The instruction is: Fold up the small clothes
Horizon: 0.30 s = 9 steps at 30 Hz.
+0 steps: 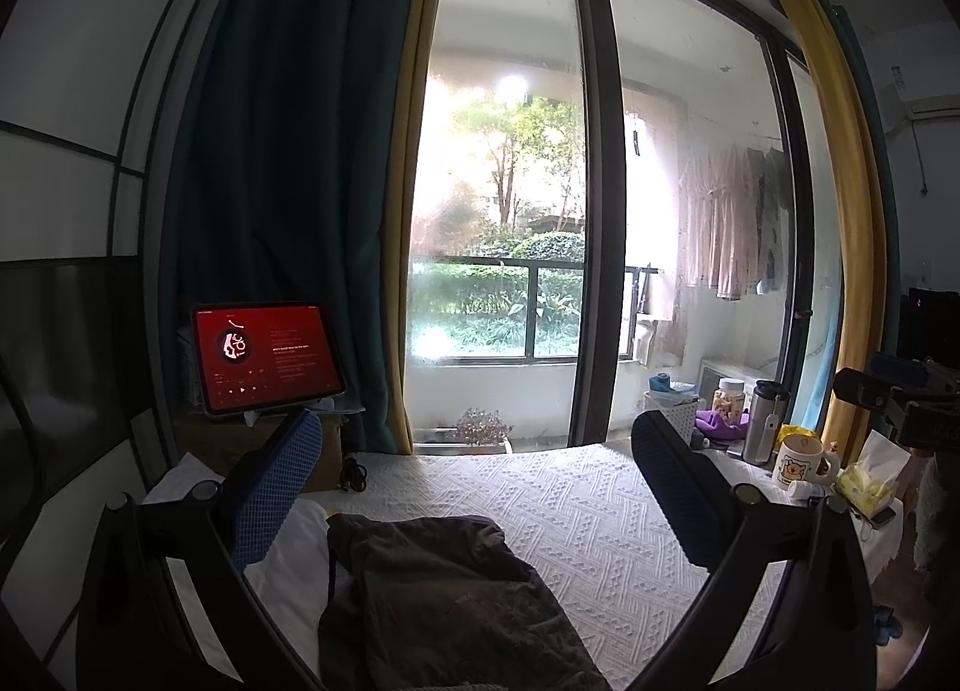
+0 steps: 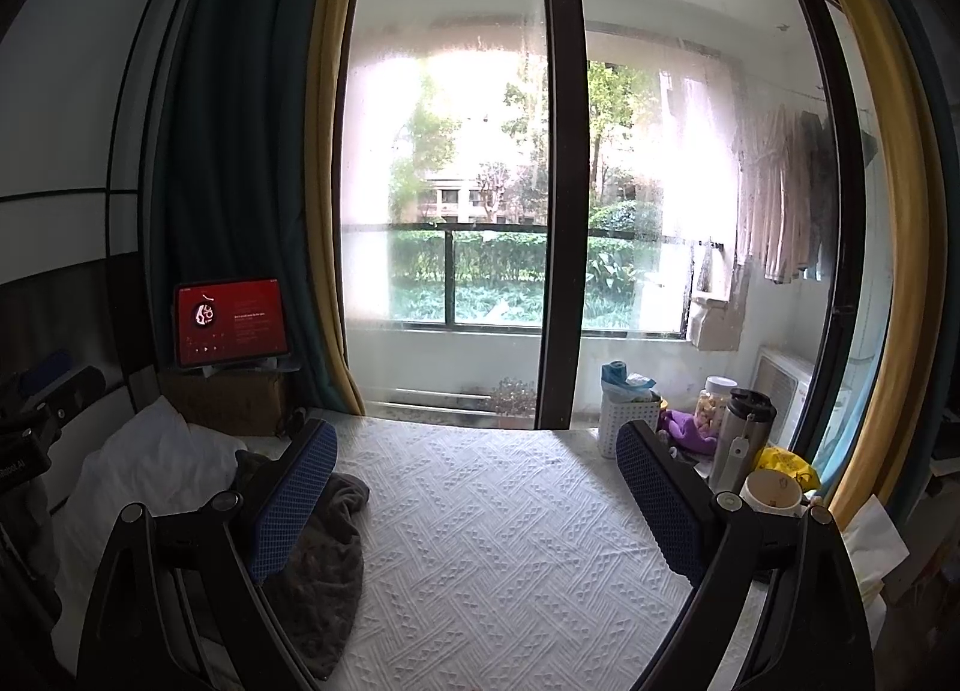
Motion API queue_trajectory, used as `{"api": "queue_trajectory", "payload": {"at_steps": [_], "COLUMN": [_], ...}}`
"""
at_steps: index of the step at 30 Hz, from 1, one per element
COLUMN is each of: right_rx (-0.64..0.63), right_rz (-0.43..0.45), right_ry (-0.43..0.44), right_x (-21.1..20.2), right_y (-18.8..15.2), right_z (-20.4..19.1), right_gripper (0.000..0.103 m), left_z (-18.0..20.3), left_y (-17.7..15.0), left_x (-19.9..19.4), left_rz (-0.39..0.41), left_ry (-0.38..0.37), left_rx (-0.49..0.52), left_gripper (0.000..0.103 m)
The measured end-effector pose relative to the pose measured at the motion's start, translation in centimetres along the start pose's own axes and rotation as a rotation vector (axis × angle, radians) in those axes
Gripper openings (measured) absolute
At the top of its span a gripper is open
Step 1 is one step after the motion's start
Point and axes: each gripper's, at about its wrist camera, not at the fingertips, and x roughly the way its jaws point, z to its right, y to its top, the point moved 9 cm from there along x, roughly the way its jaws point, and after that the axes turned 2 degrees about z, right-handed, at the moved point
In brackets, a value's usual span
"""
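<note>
Dark brown garment [image 1: 444, 601] crumpled near-left on white textured bedspread [image 1: 570, 511], partly over pillow [image 2: 150, 451]. Left gripper [image 1: 474, 457] and right gripper [image 2: 474, 463] both spread wide, holding nothing. Risk: snagging bedspread along with cloth; knocking mug [image 1: 801, 460] at right.

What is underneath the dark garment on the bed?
The dark garment lies on the white textured bedspread, its left edge over a white pillow. Anything beneath its bulk is hidden.
</note>
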Motion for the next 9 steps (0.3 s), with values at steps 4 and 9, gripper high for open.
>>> {"api": "queue_trajectory", "payload": {"at_steps": [4,9], "right_rx": [-0.002,-0.007], "right_rz": [-0.004,-0.012], "right_ry": [0.001,-0.001], "right_x": [0.15,0.60], "right_y": [-0.15,-0.37], "right_z": [0.13,0.06], "right_gripper": [0.095,0.095], "left_z": [0.12,0.27], "left_y": [-0.12,-0.51], "left_x": [-0.07,0.30], "left_rz": [-0.001,-0.011], "left_ry": [-0.004,-0.020], "left_rx": [0.000,0.018], "left_gripper": [0.102,0.102]}}
